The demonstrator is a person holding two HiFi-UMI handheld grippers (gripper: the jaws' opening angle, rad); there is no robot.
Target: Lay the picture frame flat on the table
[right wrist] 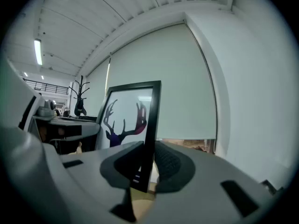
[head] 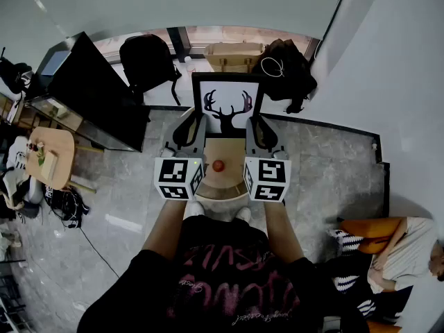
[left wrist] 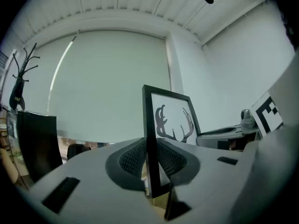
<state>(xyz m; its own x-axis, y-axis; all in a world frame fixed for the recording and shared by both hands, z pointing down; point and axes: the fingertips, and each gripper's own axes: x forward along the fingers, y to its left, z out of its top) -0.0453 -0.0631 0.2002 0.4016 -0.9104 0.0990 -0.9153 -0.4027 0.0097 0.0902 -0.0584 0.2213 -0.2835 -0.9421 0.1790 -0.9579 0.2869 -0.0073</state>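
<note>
Over the tabletop [head: 233, 177], left gripper [head: 187, 129] and right gripper [head: 261, 132] each clamp a side edge of the upright frame [head: 227, 106]; tipping it down flat looks next.

Head view is looking steeply down from above the picture frame [head: 227, 107], taking in the desk [head: 225, 183] beneath it. Left gripper view is riding the left tongs [left wrist: 150, 162], sitting very close at the frame's left edge and facing along it, tilted upward. Right gripper view is mirroring this on the right tongs [right wrist: 144, 164] at the frame's right edge. All three views are sharing the frame.
</note>
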